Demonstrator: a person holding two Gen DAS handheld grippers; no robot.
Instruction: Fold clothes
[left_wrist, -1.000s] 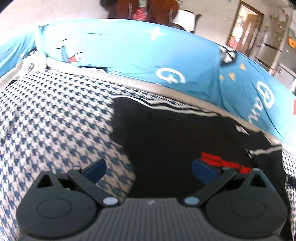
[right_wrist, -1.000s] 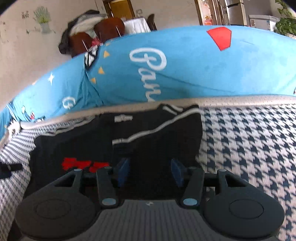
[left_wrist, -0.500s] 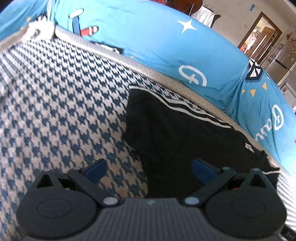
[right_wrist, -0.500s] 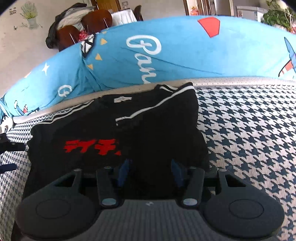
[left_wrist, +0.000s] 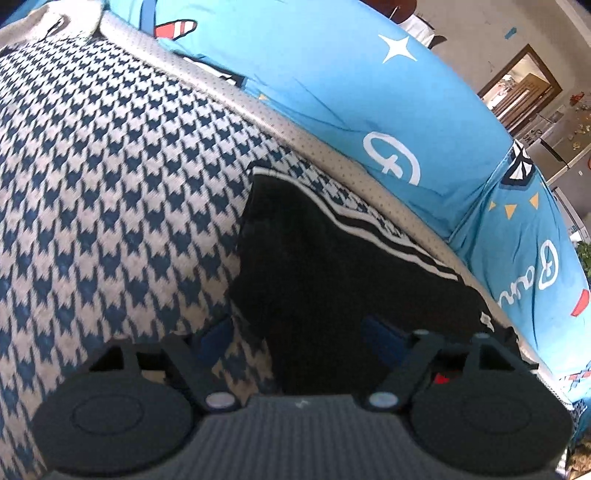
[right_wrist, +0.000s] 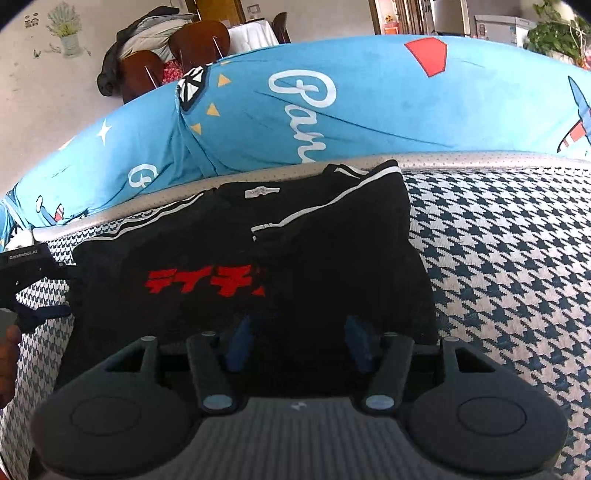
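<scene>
A black T-shirt (right_wrist: 207, 251) with red characters and white-striped sleeves lies flat on the houndstooth seat cover (right_wrist: 498, 258). Its right sleeve is folded in over the front. My right gripper (right_wrist: 299, 343) hovers over the shirt's near hem; its jaws are opening, with black cloth below the pads and nothing pinched. In the left wrist view the shirt (left_wrist: 314, 277) shows its left edge and striped sleeve. My left gripper (left_wrist: 299, 339) straddles that edge, one pad over the cover and one over the cloth; its jaws are closing and do not press. That left gripper (right_wrist: 33, 273) also shows at the right view's left border.
Bright blue printed back cushions (right_wrist: 369, 122) rise right behind the shirt, also seen as cushions (left_wrist: 332, 92). Houndstooth cover (left_wrist: 110, 184) spreads wide on both sides. A person's hand (right_wrist: 7, 350) is at the left border. Chairs with a jacket (right_wrist: 155, 55) stand behind the sofa.
My left gripper came down and in towards the shirt's left edge, and its jaws narrowed. The right gripper drew back a little from the shirt and its jaws widened slightly.
</scene>
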